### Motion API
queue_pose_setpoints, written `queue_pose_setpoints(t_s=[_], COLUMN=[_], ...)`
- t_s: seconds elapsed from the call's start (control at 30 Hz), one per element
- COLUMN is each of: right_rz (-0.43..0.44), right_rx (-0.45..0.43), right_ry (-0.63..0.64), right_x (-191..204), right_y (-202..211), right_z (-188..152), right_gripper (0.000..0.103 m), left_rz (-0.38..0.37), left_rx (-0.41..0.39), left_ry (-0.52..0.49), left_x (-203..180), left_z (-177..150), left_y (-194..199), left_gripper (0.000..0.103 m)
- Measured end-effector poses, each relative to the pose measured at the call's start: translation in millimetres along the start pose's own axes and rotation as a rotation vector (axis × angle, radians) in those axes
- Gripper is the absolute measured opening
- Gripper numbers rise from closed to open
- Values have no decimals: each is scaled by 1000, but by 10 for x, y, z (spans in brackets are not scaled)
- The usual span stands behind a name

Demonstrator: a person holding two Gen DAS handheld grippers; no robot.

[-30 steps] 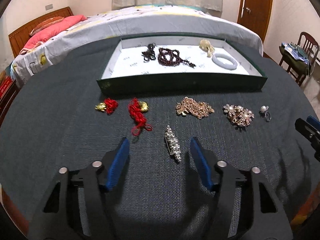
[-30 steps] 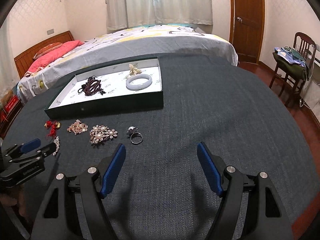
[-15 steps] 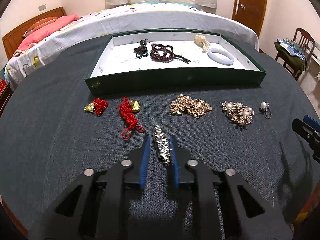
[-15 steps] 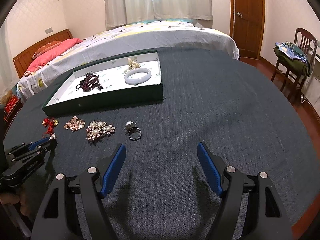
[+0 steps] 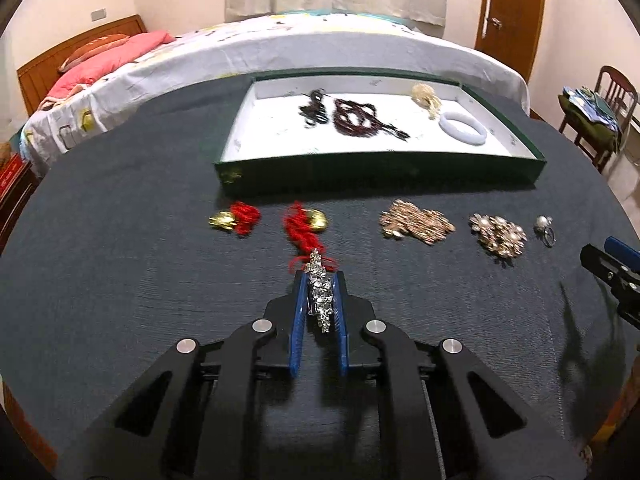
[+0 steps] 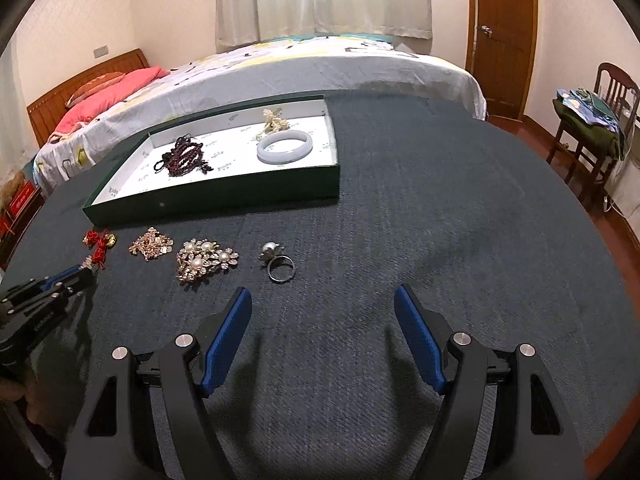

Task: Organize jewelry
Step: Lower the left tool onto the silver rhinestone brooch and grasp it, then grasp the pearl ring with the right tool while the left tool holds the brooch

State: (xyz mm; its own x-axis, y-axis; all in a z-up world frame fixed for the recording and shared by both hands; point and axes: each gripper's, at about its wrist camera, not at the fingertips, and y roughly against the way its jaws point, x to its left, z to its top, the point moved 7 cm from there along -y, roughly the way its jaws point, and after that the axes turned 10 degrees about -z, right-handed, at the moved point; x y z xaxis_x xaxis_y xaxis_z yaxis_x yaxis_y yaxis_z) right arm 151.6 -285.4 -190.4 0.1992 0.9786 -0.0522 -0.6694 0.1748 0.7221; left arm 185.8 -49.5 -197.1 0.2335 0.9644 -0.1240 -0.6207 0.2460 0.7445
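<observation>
Left tool [image 5: 319,280] pinches rhinestone brooch [image 5: 321,292] lengthwise, long axis along fingers — tray [image 5: 376,172] lies straight ahead, w/ left nearer; right tool [image 6: 322,300] spread, idle.

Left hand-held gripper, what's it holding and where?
The left hand-held gripper clamps the long silver rhinestone brooch along its middle, sides pinched; right hand-held gripper holds nothing.

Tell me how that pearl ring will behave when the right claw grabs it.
The pearl ring lies flat with its round band exposed, so it may roll or skid on the cloth. It looks small, hard and probably slippery metal; the open right claw might pinch it askew.
</observation>
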Motion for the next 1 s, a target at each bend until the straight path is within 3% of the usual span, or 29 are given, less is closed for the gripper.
queue_pose_setpoints(t_s=[0.27, 0.57, 0.77, 0.9, 1.0], right_rz=[16, 6, 9, 18, 23], right_rx=[29, 72, 77, 76, 75], right_ry=[50, 73, 78, 74, 73], right_x=[220, 275, 294, 290, 291], right_y=[-209, -396, -414, -408, -402], right_z=[101, 154, 165, 170, 167], right_gripper=[71, 61, 45, 28, 27], left_rz=[61, 99, 103, 101, 98], left_rx=[-48, -54, -52, -49, -45], left_ry=[-10, 38, 56, 57, 59], left_x=[228, 540, 613, 620, 629], left_z=[73, 58, 46, 41, 30], left_y=[159, 232, 228, 224, 213], left_gripper=[13, 13, 13, 13, 13])
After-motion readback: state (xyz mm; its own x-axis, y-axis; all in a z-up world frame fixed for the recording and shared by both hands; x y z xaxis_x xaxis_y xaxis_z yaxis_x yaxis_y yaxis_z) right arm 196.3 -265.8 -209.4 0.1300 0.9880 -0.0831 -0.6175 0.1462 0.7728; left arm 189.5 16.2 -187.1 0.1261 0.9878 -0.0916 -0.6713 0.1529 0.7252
